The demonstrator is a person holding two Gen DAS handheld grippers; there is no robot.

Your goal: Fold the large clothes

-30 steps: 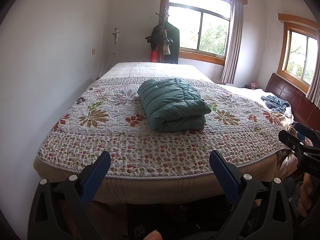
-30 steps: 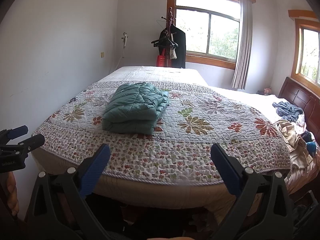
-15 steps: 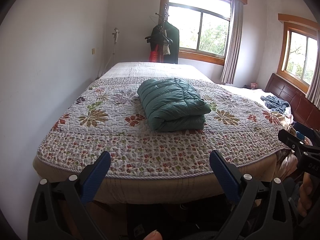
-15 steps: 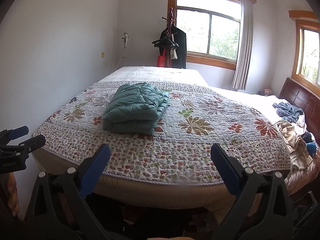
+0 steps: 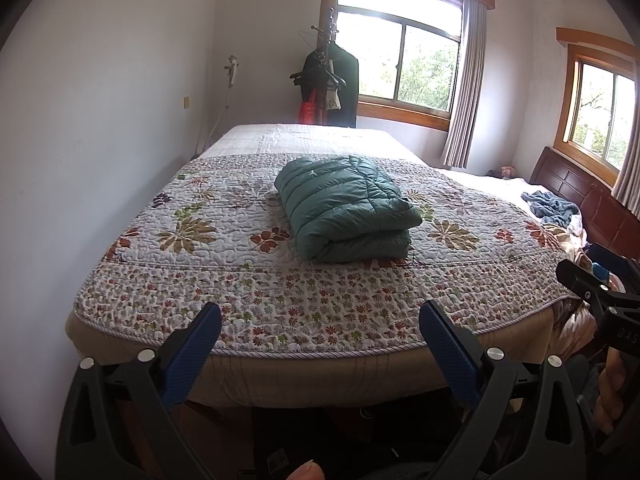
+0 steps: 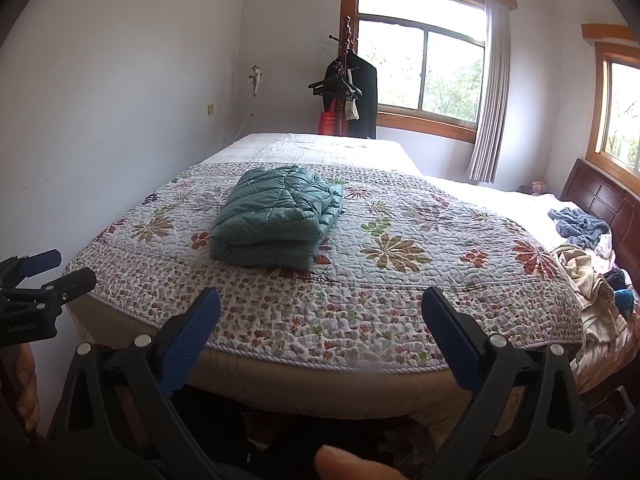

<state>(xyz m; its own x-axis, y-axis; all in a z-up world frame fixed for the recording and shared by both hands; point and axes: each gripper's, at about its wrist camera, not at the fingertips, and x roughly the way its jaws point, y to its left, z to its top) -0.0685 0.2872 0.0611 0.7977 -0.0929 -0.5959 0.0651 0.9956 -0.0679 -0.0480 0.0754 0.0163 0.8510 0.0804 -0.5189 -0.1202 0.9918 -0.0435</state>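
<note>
A bed [image 5: 320, 372] under a floral quilt [image 5: 224, 280] fills a room with two windows, and the folded green puffer jacket [image 5: 344, 208] lies on the quilt's middle, nearer the foot edge. The left gripper [image 5: 320, 332] and right gripper [image 6: 320, 328] hover level before that foot edge, well short of the jacket, jaws spread wide and empty.

Right gripper [image 5: 600, 292] cut off at the frame's right edge; the clothes pile [image 6: 592, 280] runs past the right edge, items indistinguishable.

Floral quilt [image 5: 224, 264] covers bed; coat rack [image 6: 347, 80] by window [image 6: 420, 68] (curtain drawn aside).
</note>
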